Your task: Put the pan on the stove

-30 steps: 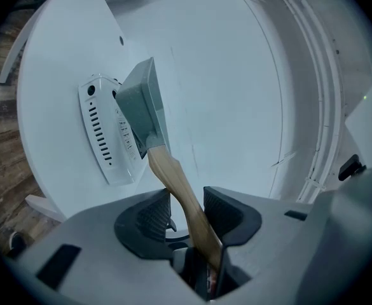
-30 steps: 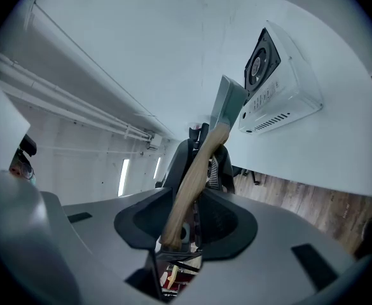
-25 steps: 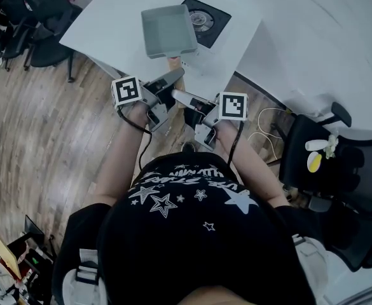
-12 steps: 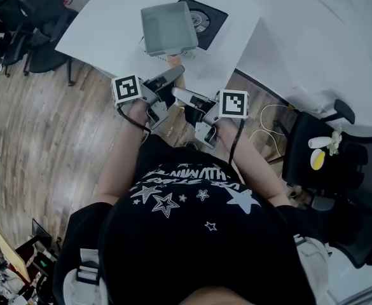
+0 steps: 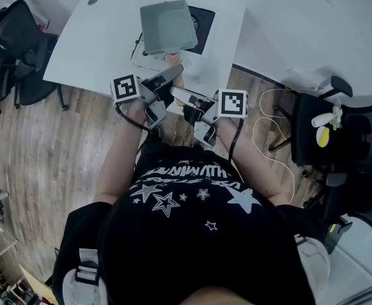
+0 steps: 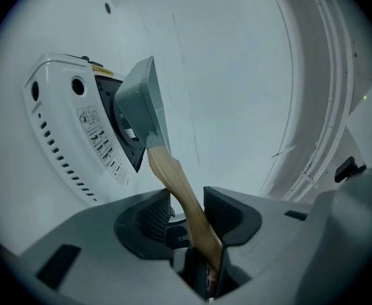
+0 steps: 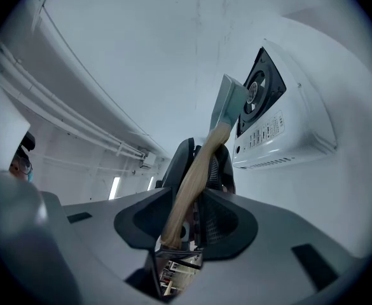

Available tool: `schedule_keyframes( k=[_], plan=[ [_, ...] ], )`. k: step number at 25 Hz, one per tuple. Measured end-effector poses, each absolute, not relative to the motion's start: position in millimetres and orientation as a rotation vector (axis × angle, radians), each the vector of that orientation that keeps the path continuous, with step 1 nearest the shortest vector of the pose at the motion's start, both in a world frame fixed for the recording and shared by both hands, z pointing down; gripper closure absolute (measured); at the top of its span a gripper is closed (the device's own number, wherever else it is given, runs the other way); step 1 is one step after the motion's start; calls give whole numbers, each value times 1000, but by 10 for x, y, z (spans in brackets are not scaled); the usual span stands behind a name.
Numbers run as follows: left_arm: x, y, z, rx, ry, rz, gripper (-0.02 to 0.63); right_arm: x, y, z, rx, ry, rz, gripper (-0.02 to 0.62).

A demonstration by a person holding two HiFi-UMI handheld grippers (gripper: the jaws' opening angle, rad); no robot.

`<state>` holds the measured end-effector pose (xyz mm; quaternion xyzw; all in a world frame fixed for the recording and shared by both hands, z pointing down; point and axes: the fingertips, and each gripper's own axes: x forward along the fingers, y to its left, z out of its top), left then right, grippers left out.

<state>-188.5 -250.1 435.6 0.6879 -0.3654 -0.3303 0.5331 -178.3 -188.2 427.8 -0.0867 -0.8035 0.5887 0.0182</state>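
Observation:
A grey square pan (image 5: 168, 26) with a wooden handle (image 5: 174, 59) hangs above the white table (image 5: 96, 43), covering the left part of the stove (image 5: 203, 25), a white cooker with a black top. My left gripper (image 5: 166, 78) and right gripper (image 5: 179, 96) both reach forward, shut on the handle from either side. The left gripper view shows the handle (image 6: 179, 189) running up from my left gripper (image 6: 186, 211) to the pan (image 6: 138, 103), beside the stove (image 6: 71, 138). In the right gripper view, my right gripper (image 7: 186, 215) clamps the handle (image 7: 192, 176) below the pan (image 7: 232, 103) and stove (image 7: 281, 126).
Black office chairs (image 5: 14, 49) stand at the left by the table. Another black chair (image 5: 344, 151) at the right carries a yellow and white object (image 5: 325, 129). White cables (image 5: 268, 126) lie on the wooden floor (image 5: 46, 151) near the table's right side.
Both grippers and the pan have moved forward across the table's edge. The pan now overlaps more of the stove's black top than before. The grips on the handle are unchanged.

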Motion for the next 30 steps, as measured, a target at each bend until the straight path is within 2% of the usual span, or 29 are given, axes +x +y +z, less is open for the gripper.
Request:
schedule_keyframes(
  k=[4,25,30],
  plan=[
    [-2096,-2633,4346,1661,-799,-726,448,-2031,-2015,4267,-168,-2539,1847,453],
    [-2135,-2879,4495,1730,-512,-513,448,-2278,-2265,4408,248,-2707,1897,451],
    [-2412,-2943,4545,1706,-446,-477,448,-2597,-2338,4447,365,-2685,1933,449]
  ],
)
